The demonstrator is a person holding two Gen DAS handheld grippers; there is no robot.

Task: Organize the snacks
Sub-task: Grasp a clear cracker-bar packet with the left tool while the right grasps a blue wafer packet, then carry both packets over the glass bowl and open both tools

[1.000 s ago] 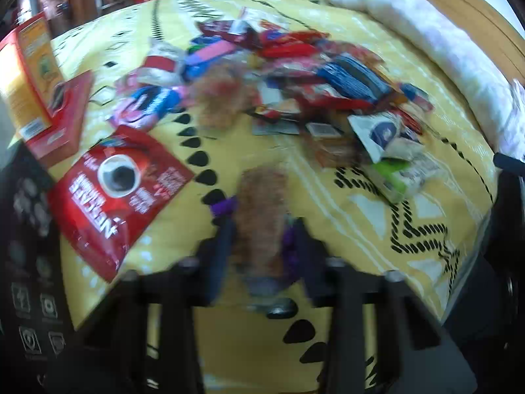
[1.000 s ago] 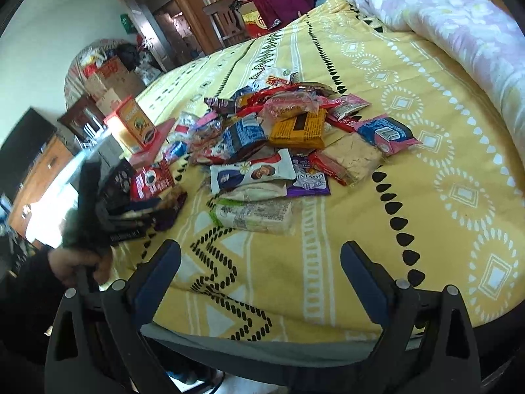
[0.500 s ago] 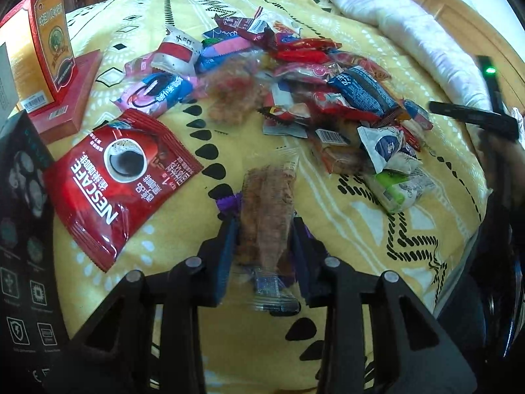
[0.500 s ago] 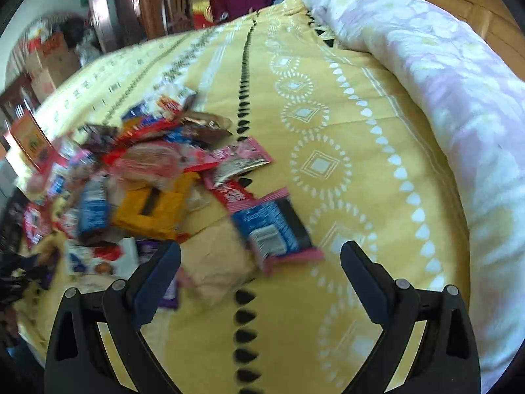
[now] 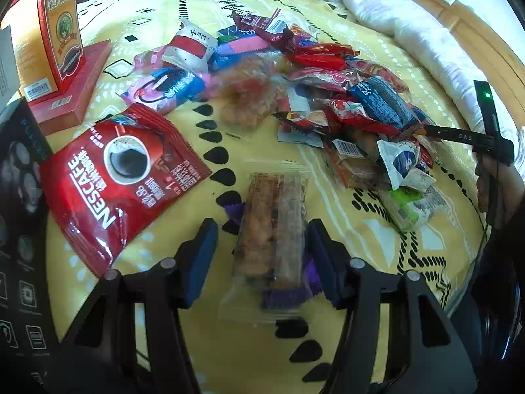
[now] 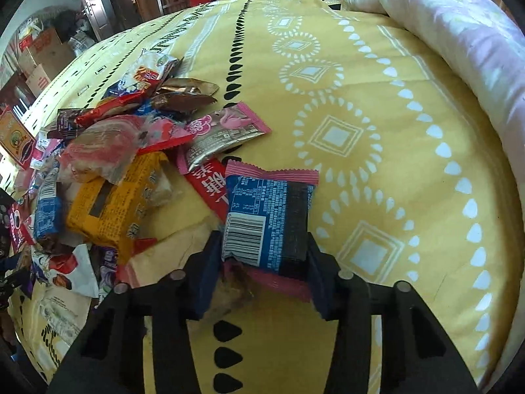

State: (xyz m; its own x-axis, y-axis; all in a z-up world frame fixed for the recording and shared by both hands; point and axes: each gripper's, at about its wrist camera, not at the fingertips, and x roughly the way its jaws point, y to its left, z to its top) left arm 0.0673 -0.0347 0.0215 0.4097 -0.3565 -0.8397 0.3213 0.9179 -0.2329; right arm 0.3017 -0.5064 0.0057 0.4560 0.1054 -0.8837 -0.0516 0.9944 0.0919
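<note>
In the left wrist view my left gripper [image 5: 262, 259] is open. A clear-wrapped brown snack bar [image 5: 272, 229] lies on the yellow bedspread between its fingers, over a purple wrapper [image 5: 285, 295]. A snack pile [image 5: 328, 98] lies beyond. In the right wrist view my right gripper [image 6: 259, 269] has closed in around a blue and pink packet [image 6: 269, 216]; both fingers touch its sides. The pile [image 6: 115, 170] lies to the left of it.
A red Nescafe pouch [image 5: 121, 177] lies left of the left gripper, with a yellow box [image 5: 49, 32] on a red box [image 5: 75, 88] behind. A black box [image 5: 19, 229] stands at far left. A rolled quilt [image 6: 459, 32] lines the bed's right side.
My left gripper has opened and let go of the snack bar, which now lies on the bed. My right gripper swung right, moved up to the blue and pink packet and narrowed around it.
</note>
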